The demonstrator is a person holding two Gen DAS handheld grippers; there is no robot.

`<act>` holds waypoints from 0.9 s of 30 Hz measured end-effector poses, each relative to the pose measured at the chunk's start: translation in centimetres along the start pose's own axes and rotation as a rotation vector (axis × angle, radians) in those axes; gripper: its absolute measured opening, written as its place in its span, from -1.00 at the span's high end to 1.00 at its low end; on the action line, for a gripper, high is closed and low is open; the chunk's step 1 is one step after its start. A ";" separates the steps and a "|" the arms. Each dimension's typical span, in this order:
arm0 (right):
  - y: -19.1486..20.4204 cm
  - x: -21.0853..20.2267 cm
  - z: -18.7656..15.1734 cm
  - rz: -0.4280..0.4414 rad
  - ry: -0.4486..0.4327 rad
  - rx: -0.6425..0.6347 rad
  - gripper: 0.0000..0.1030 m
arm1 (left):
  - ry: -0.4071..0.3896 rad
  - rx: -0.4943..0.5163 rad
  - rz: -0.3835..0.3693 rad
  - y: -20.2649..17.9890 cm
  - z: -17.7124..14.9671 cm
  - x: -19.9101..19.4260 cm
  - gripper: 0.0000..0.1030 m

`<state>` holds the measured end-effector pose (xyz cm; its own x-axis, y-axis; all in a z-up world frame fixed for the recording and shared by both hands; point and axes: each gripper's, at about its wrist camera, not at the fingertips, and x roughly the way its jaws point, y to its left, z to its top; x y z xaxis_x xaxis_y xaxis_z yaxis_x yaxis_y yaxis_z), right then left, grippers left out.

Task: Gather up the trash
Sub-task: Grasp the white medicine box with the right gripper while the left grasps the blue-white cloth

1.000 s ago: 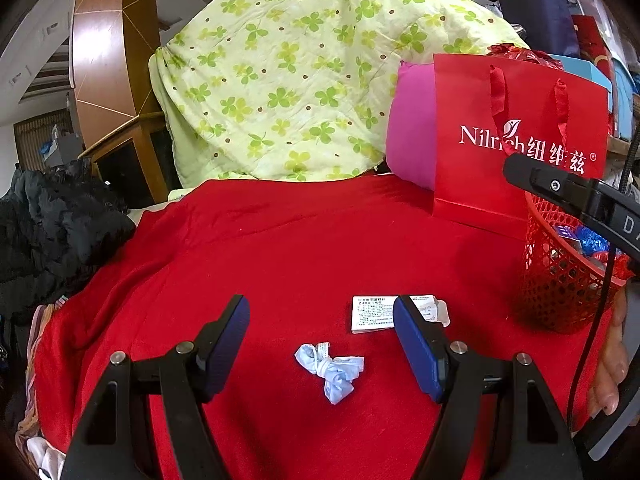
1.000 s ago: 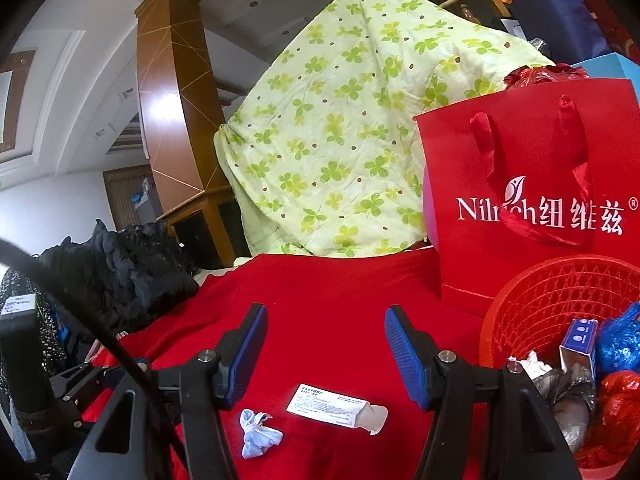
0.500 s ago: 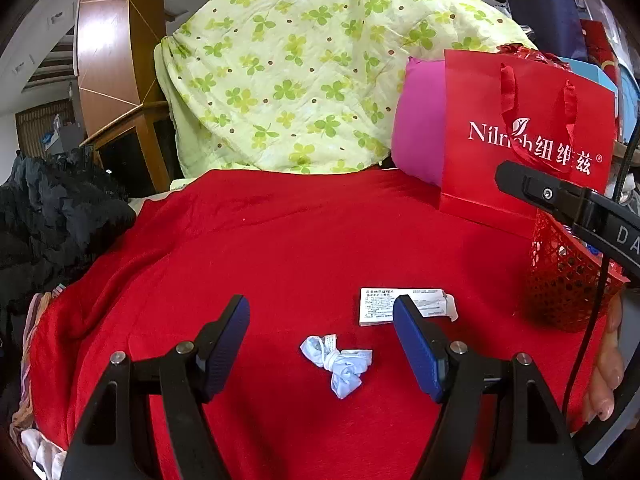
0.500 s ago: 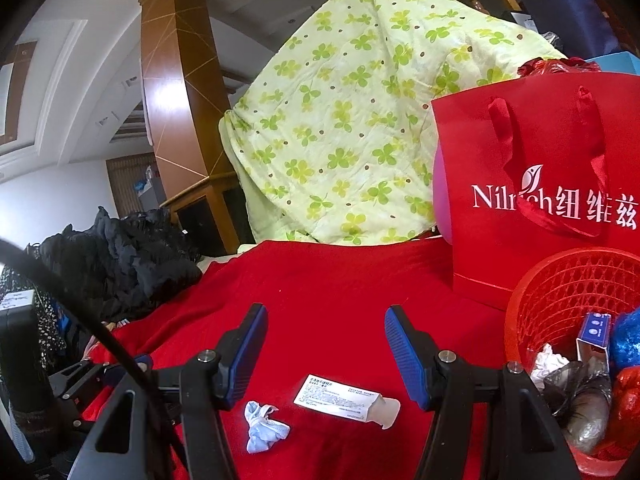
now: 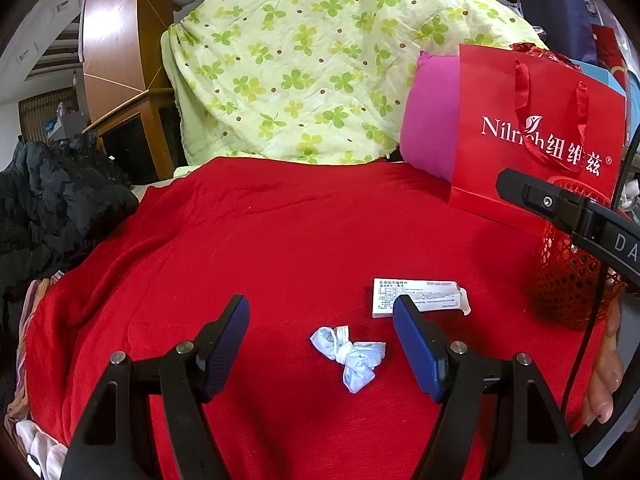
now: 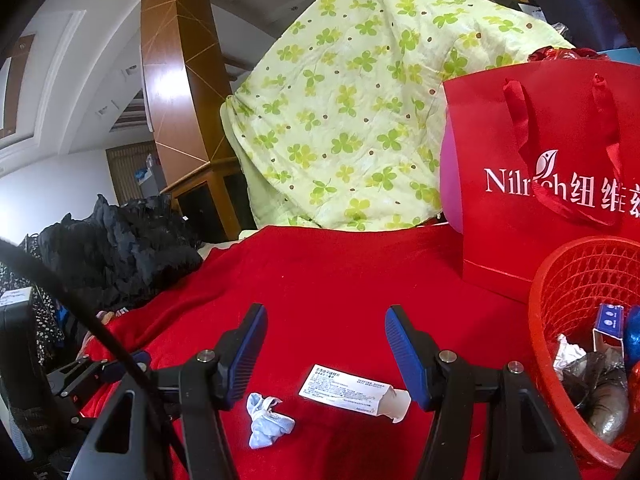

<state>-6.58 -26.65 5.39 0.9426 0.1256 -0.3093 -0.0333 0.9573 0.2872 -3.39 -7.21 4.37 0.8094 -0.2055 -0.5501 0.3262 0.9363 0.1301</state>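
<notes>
Overhead, both grippers' jaws wide above a red blanket, green-clover quilt and wooden pillar behind

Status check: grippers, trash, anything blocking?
Left gripper open, over knotted mask. Right gripper open, empty. Flat carton loose on red cloth; basket right. Nothing blocking.

A cluttered home: clover-print quilt, piled clothes, wooden cabinet.
</notes>
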 end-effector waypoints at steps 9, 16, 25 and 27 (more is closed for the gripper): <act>0.3 1.2 -0.6 0.004 0.034 -0.002 -0.27 | 0.015 -0.017 -0.002 0.7 -0.3 0.7 -0.45; -0.2 1.9 -0.7 0.004 0.057 0.018 -0.27 | 0.042 -0.044 -0.014 1.4 -0.7 1.5 -0.45; -1.7 3.2 -1.0 0.024 0.108 0.103 -0.27 | 0.091 -0.064 -0.029 1.8 -1.7 2.9 -0.45; -2.4 4.1 -1.2 0.047 0.139 0.149 -0.27 | 0.107 -0.074 -0.034 1.9 -2.2 3.3 -0.45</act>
<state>-3.08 -28.11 2.37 0.8858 0.2138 -0.4119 -0.0169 0.9018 0.4318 -1.11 -5.50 0.99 0.7405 -0.2093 -0.6387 0.3125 0.9485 0.0514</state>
